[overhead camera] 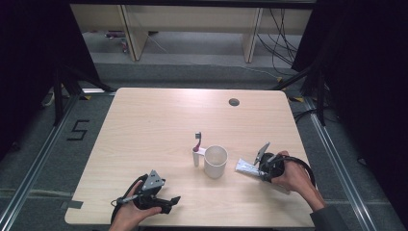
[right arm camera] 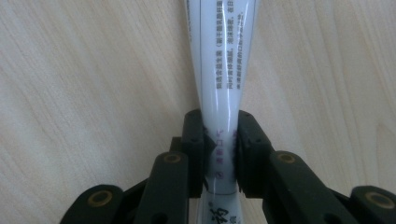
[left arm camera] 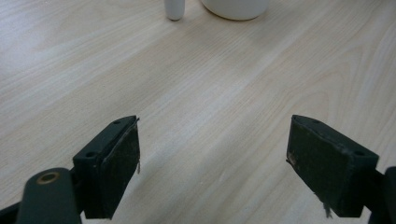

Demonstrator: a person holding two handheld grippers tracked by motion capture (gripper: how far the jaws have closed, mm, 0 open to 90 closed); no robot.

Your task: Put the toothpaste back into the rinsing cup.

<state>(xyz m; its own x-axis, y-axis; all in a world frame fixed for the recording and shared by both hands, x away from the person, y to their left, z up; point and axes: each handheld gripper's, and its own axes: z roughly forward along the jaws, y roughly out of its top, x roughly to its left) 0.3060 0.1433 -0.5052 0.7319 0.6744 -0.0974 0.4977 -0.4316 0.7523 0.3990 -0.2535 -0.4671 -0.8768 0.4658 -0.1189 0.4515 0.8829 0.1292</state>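
Note:
A white toothpaste tube (overhead camera: 246, 167) lies on the table just right of a white mug (overhead camera: 215, 161). My right gripper (overhead camera: 263, 172) is shut on the tube (right arm camera: 223, 70), its jaws pinching the tube's narrow part close above the wood. A toothbrush (overhead camera: 197, 149) with a white handle and dark head stands against the mug's left side. My left gripper (overhead camera: 174, 200) rests near the table's front edge, open, with bare wood between its pads (left arm camera: 122, 161). The mug's base (left arm camera: 236, 8) and the toothbrush handle end (left arm camera: 174, 9) show at the top of the left gripper view.
The pale wooden table (overhead camera: 159, 120) has a round cable hole (overhead camera: 234, 102) near its far edge. Black curtains flank both sides. A floor marking "5" (overhead camera: 78, 130) lies off the table's left edge.

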